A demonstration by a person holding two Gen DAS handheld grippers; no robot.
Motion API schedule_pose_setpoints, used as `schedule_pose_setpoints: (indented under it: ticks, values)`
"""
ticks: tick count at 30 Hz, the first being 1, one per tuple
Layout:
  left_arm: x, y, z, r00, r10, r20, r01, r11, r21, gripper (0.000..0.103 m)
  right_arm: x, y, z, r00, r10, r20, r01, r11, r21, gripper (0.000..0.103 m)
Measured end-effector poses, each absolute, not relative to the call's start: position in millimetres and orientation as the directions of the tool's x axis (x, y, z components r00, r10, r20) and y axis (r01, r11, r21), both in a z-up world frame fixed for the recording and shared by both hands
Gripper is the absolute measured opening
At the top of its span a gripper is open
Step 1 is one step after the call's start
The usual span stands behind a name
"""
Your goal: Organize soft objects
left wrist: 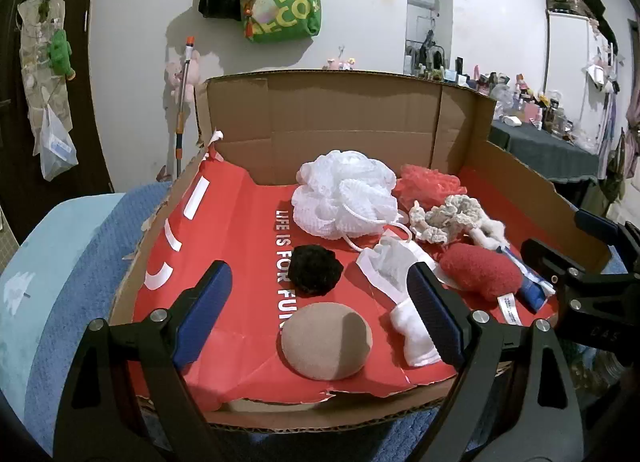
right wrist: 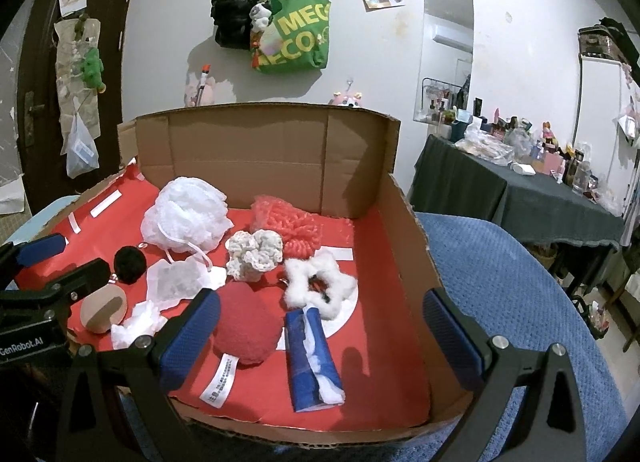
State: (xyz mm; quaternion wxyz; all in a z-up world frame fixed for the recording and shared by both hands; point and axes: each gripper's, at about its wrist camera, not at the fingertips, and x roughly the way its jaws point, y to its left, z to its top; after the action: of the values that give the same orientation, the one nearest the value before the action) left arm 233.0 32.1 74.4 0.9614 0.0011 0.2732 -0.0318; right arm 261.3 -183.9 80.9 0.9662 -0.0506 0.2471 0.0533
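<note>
Soft objects crowd the red-lined cardboard box [right wrist: 404, 230]: white mesh pouf [left wrist: 344, 198] at centre, black pompom [left wrist: 315, 269] and tan pad [left wrist: 326, 340] below it, red plush [right wrist: 246, 326] lower centre. Left hand-held gripper [left wrist: 320, 310] and right hand-held gripper [right wrist: 320, 334] both gape wide, empty. A green bag [right wrist: 296, 38] hangs upper centre.

left wrist: near, box [left wrist: 360, 110] front-left | right wrist: front-right | shared: box interior
</note>
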Motion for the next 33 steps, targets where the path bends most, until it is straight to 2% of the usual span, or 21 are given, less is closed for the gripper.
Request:
schedule_pose_setpoints:
  ticks: [33]
  values:
    - [234.3, 31.8, 73.2, 0.846, -0.063, -0.529, 0.064, 0.998, -0.016, 0.091, 261.8, -179.9, 77.4, 0.869, 0.08, -0.488, -0.136, 0.987, -0.08, 0.103]
